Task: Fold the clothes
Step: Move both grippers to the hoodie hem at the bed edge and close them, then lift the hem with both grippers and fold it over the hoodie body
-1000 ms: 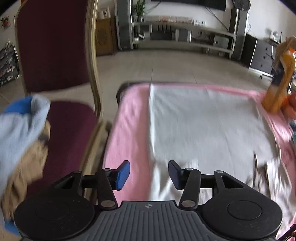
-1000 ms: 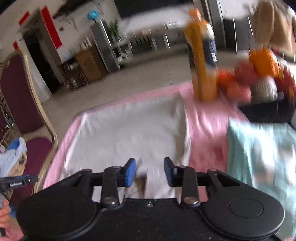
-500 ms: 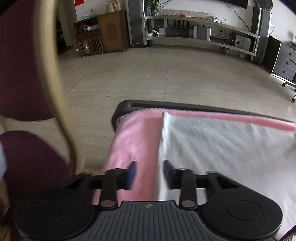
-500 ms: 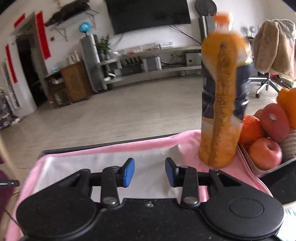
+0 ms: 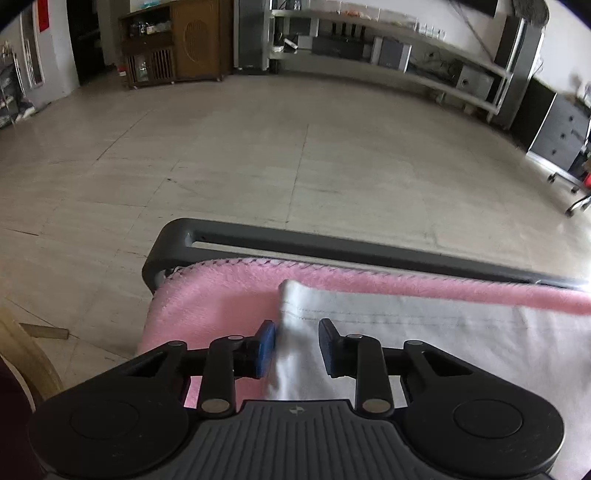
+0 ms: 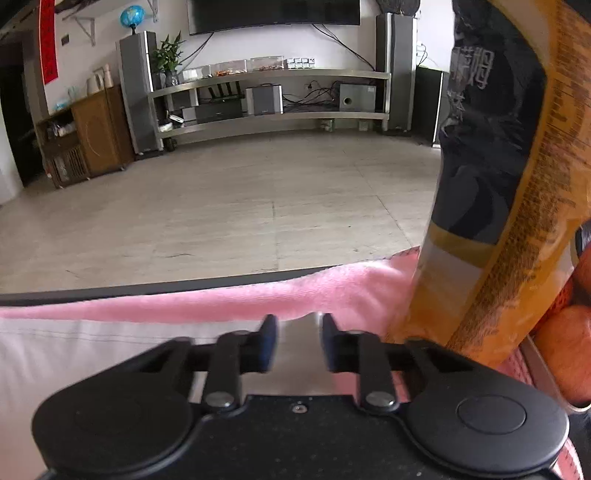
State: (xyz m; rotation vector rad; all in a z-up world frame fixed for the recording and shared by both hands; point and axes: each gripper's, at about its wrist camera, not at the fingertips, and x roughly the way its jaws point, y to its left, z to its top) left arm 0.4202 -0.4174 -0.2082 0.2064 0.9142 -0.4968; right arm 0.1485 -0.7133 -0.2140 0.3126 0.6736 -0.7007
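A pale tiled floor [image 5: 258, 155] runs back to a wall with a wooden cabinet [image 5: 173, 44] at the left, a long metal media shelf [image 6: 269, 96] in the middle and tall speakers beside a wall-mounted television [image 6: 273, 11]. In front, a dark-framed table [image 5: 207, 236] is covered by a pink fleece blanket [image 5: 221, 291]. A white garment [image 5: 424, 332] lies flat on the blanket, its hemmed far edge just short of the blanket's far border.

In the left wrist view, a chair's pale wooden frame [image 5: 26, 354] shows at the left edge. The left gripper [image 5: 297, 347] sits at the garment's far left corner, jaws apart, the cloth's side edge rising between the blue pads and touching the left pad.

In the right wrist view, the right gripper [image 6: 298, 341] is at the garment's far right corner, jaws apart with white cloth between them. Just right of it stands an orange drink bottle [image 6: 491, 177], close against the fingers and crowding that corner. Farther right, orange-red fruit [image 6: 569, 332] lies in a tray.
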